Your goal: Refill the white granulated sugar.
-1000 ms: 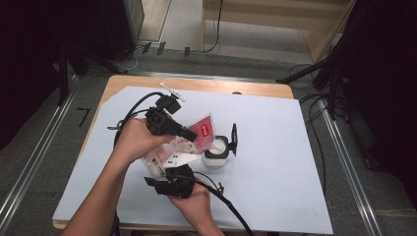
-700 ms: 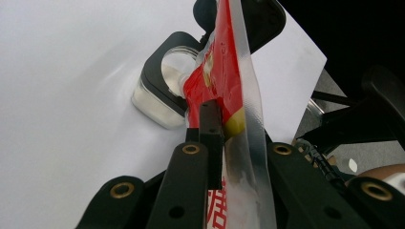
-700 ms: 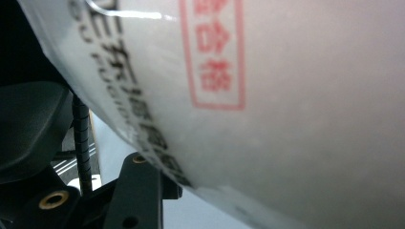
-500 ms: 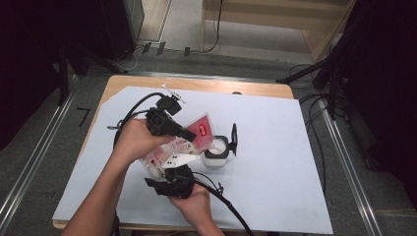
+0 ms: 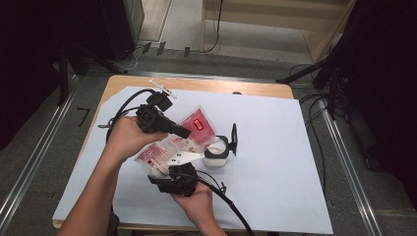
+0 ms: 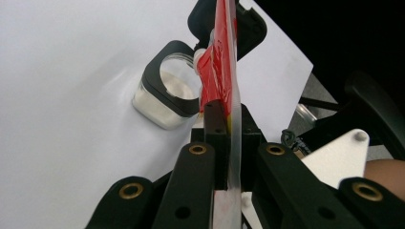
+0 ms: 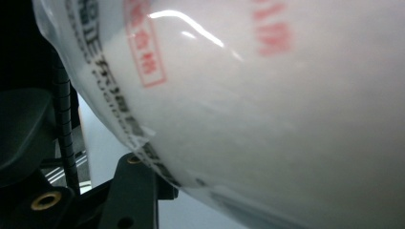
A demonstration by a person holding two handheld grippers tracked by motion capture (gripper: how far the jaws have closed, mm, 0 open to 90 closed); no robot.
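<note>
A clear plastic bag (image 5: pixel 197 126) with red print and white powder hangs tilted between both grippers, its spout end over a small glass jar (image 5: pixel 216 154). The jar's black flip lid (image 5: pixel 233 139) stands open. My left gripper (image 5: pixel 185 132) is shut on the bag's upper edge; in the left gripper view its jaws (image 6: pixel 230 114) pinch the bag (image 6: pixel 219 57) edge-on, above the jar (image 6: pixel 165 102). My right gripper (image 5: pixel 170 172) is shut on the bag's lower end. In the right gripper view the bag (image 7: pixel 267 105) lies pressed close to the camera, with one black jaw at lower left.
A white sheet (image 5: pixel 280 147) covers the wooden table (image 5: pixel 206 84). Cables trail from both grippers across the sheet. Black stand legs (image 5: pixel 319 73) and floor cables lie off the table's right side. Metal rails run along both sides.
</note>
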